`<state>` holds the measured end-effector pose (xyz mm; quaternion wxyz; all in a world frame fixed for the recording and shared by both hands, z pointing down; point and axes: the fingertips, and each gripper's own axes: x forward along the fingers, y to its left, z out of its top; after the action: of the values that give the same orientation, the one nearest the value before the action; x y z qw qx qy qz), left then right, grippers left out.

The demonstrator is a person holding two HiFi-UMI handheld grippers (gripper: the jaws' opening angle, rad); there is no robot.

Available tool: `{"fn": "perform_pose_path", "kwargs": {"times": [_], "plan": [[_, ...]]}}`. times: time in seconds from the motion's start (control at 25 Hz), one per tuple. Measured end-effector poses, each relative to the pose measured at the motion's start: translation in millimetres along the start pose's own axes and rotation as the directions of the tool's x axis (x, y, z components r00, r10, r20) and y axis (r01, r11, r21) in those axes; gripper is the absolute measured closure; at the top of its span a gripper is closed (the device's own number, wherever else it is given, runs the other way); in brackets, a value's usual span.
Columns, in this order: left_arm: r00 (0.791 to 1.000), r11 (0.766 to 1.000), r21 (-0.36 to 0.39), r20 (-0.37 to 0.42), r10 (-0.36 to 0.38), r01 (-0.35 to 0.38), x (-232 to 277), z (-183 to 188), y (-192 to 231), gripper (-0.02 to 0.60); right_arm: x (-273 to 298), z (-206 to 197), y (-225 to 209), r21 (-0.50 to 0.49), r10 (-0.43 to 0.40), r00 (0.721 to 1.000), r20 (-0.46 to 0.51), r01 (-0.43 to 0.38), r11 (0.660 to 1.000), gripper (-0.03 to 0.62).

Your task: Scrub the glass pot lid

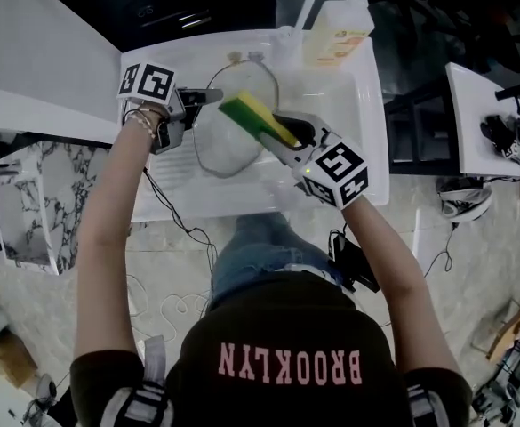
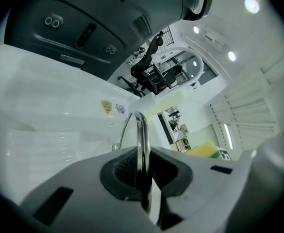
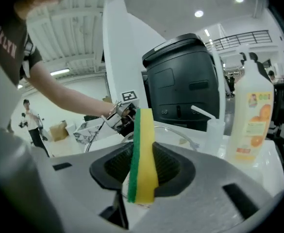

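Yellow foam with a green scouring face, the sponge [image 3: 142, 149] stands edge-on, pinched firmly between the closed jaws of the right gripper [image 3: 142, 171]. About half of it sticks out beyond the pads. The left gripper [image 2: 142, 178] is clamped on the thin metal rim of the glass pot lid [image 1: 227, 148], and the rim runs straight up between its pads. In the head view that grip sits at about 10 o'clock on the lid, and the sponge meets the glass near 2 o'clock. The angle leaves it unclear whether foam and glass are pressed together or only just beside each other. The step in hand looks like the scrubbing stroke itself. To do it well, the green face should lie flat on the glass rather than on its corner, and the strokes should run in short arcs toward the clamped side. The left grip then takes the push and the lid does not swing round in it. Pressure should stay moderate, since a single rim pinch gives little hold against twisting. The lid is round, clear glass with a bright steel band. It is held tilted on edge over the middle of the white sink [image 1: 371, 140], whose floor shows through it. A pale detergent bottle [image 1: 338, 30] stands at the sink's 1 o'clock corner.
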<state>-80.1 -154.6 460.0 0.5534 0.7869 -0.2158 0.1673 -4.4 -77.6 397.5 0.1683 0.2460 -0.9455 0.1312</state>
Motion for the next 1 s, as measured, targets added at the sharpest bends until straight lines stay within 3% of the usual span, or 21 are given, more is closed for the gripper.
{"fn": "perform_pose_path", "kwargs": {"times": [0.12, 0.36, 0.64, 0.84, 1.0], "plan": [[0.998, 0.999, -0.012, -0.045, -0.039, 0.038, 6.3, 3.6, 6.7, 0.557, 27.4, -4.7, 16.0, -0.066, -0.001, 1.000, -0.020, 0.000, 0.998, 0.487], [0.986, 0.996, -0.012, -0.144, -0.085, 0.084, 18.2, 7.2, 13.8, 0.555, 61.2, -8.0, 25.5, -0.177, -0.031, 0.999, 0.029, 0.035, 0.984, 0.487], [0.977, 0.994, -0.023, -0.182, -0.112, 0.110, 22.2, 8.4, 20.7, 0.555, 82.0, -25.4, 17.7, -0.196, -0.085, 0.996, -0.020, 0.079, 0.977, 0.488], [0.972, 0.992, -0.030, -0.201, -0.122, 0.119, 22.1, 6.9, 22.1, 0.552, 87.2, -36.0, 24.0, -0.261, -0.076, 0.996, -0.053, 0.060, 0.963, 0.494], [0.969, 0.992, -0.023, -0.212, -0.129, 0.128, 22.5, 7.0, 22.9, 0.551, 86.0, -45.3, 39.6, -0.358, -0.036, 0.996, -0.085, 0.003, 0.934, 0.496]]}}
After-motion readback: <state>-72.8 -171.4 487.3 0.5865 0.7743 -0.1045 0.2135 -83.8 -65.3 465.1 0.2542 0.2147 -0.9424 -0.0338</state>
